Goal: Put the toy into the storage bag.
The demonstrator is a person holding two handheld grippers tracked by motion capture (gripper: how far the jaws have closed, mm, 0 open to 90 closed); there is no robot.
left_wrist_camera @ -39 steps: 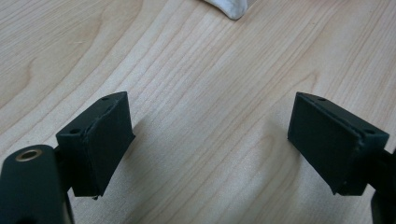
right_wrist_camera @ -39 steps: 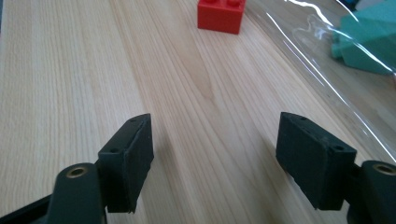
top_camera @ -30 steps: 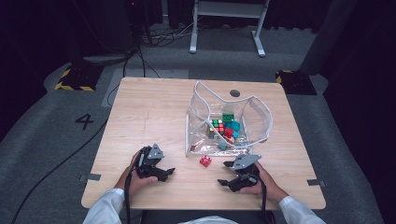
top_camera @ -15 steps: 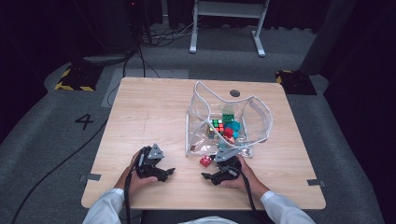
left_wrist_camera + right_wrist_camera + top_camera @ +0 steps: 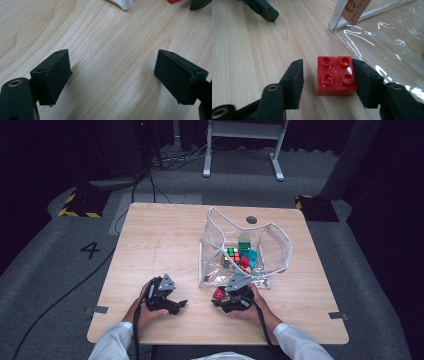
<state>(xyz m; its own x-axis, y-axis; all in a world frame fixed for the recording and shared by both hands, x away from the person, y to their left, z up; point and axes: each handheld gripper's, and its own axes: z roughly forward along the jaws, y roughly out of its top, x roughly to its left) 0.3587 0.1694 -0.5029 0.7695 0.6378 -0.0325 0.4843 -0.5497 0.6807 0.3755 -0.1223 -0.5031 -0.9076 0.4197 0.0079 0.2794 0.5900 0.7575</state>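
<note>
My right gripper [image 5: 327,82] has its fingers spread around the red brick [image 5: 336,75], which sits studs-up on the worktop [image 5: 244,47] in the lower middle of the right gripper view. One finger [image 5: 365,82] looks to be touching the brick's side at the right of the frame, while the other [image 5: 293,83] stands just apart from it at the left, so nothing is clamped yet. In the high view the same brick [image 5: 218,293] shows as a small red spot just left of that gripper [image 5: 231,301], close below the near edge of the clear bag [image 5: 272,245]. The bag stands open in the centre right of that frame, with a puzzle cube [image 5: 232,254] and several coloured blocks [image 5: 247,255] already lying inside. My left gripper [image 5: 112,75] hovers over bare wood with its fingers wide apart and nothing between them; in the high view it [image 5: 170,304] sits in the lower left part of the worktop, well apart from the bag. As I judge it, most of the collecting is done, since the other toys are in the bag and this brick is the one piece I can see lying outside. What is left is to close on it, lift it over the white-edged rim [image 5: 337,18] at the upper right of the right gripper view, and drop it in with the rest.
</note>
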